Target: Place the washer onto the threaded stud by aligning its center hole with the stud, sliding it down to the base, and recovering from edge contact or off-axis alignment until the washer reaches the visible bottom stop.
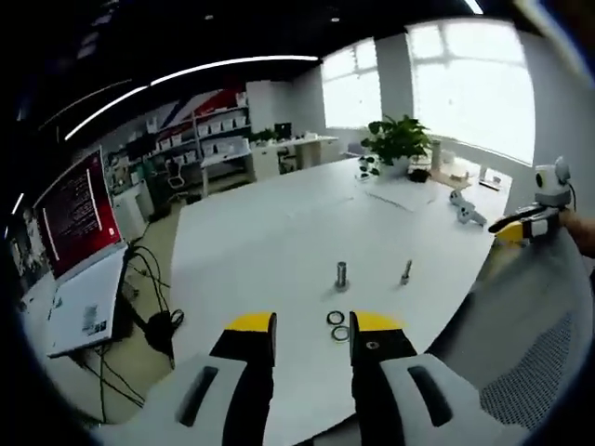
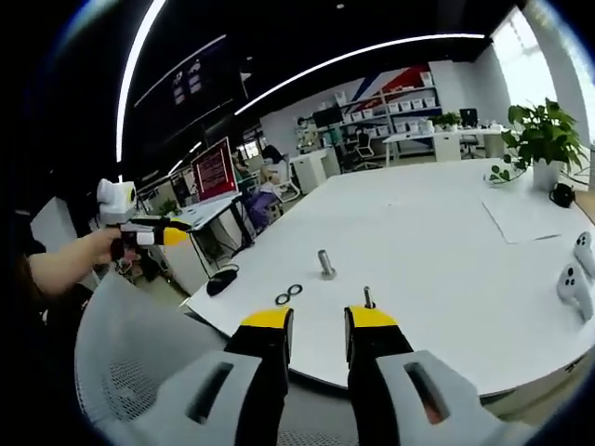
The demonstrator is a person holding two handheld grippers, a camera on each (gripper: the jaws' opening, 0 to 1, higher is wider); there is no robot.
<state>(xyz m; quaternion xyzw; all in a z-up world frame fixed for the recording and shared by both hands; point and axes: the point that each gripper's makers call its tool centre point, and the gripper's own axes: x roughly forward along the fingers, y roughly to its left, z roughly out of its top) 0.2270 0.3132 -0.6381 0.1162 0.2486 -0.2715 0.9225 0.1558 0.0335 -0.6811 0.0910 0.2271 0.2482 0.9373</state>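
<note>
White worktop [image 1: 279, 232] is seen with two rings [image 1: 337, 325] lying near a bolt [image 1: 341, 273]. Both tongs [image 1: 312, 334] [image 2: 318, 327] are held spread and empty. Nothing is picked up yet; one ring must be pinched next.

The bench [image 1: 279, 232] is plain white. Each hand-held gripper, left [image 1: 311, 327] and right [image 2: 319, 321], has yellow-tipped black jaws on grey bodies. The washers [image 1: 337, 324] are dark rings; the stud [image 1: 341, 273] is silver-grey metal.
</note>
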